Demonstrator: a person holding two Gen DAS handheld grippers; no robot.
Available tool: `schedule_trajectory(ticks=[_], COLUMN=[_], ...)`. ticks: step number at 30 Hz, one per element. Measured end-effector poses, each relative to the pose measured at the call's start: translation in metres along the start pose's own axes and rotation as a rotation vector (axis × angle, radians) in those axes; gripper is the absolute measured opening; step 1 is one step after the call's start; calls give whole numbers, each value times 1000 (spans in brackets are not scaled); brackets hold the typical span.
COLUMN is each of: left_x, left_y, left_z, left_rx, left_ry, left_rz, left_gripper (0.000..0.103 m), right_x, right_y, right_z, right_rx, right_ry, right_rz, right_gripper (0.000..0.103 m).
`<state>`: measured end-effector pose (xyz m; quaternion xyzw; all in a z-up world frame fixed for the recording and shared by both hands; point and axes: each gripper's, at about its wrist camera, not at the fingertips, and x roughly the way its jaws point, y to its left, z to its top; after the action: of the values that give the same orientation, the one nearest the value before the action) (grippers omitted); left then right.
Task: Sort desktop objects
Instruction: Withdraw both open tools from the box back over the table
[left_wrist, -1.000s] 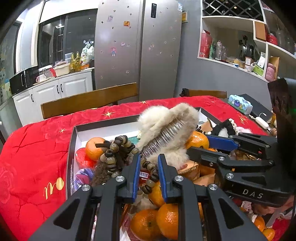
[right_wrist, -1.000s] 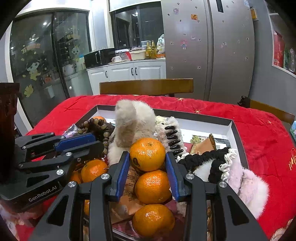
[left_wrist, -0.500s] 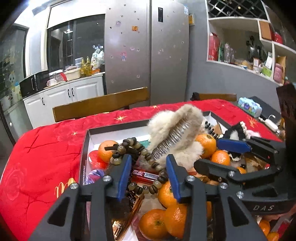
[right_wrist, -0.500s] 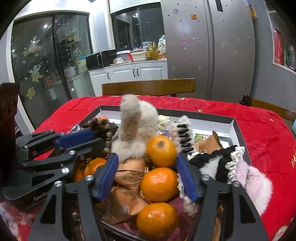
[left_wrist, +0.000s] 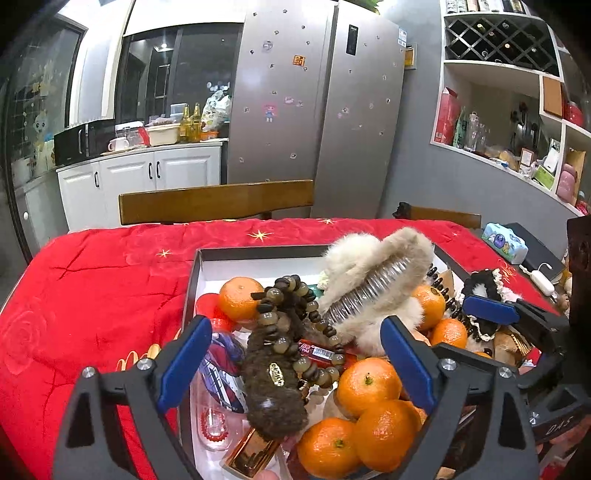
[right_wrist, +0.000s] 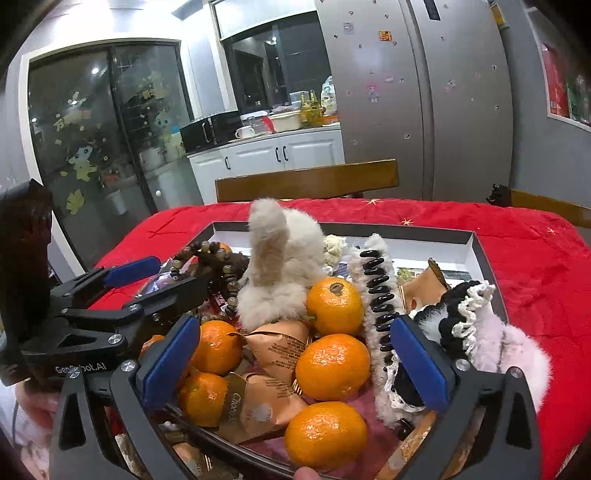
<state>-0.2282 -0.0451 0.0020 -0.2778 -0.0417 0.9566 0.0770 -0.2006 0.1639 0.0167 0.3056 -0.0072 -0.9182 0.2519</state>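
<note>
Both grippers, left (left_wrist: 291, 350) and right (right_wrist: 295, 354), hang with fingers wide apart over the box (left_wrist: 258, 253); the beads (left_wrist: 295, 317) between the left fingers look light, limp and probably slippery, best pinched mid-strand.

Right wrist view: five oranges in sight, one upper centre (right_wrist: 334, 305), one centre (right_wrist: 332, 366), one at the bottom (right_wrist: 325, 434), two at left (right_wrist: 218, 346) (right_wrist: 202, 398); a sixth may peek out at far left, too hidden to tell. Two tan snack packets (right_wrist: 281, 342) (right_wrist: 258, 402) at centre. Two furry hair claws, one beige (right_wrist: 280, 258), one with black teeth (right_wrist: 376, 291). One black frilly scrunchie (right_wrist: 461, 314) at right.

Left wrist view: one bead string (left_wrist: 291, 314), one brown fuzzy clip (left_wrist: 273, 376), one red snack bar (left_wrist: 319, 352), one open box (left_wrist: 258, 253)
</note>
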Motion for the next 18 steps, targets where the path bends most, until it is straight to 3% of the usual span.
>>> schedule_trajectory(ticks=[18], left_x=[-9], left_y=[-5], left_z=[2], left_rx=[15], left_ry=[-52], left_rz=[15], left_gripper=[94], right_x=[-6], right_y=[6], right_z=[4], right_rx=[-24], right_ry=[-25], right_rz=[-26], right_gripper=[103])
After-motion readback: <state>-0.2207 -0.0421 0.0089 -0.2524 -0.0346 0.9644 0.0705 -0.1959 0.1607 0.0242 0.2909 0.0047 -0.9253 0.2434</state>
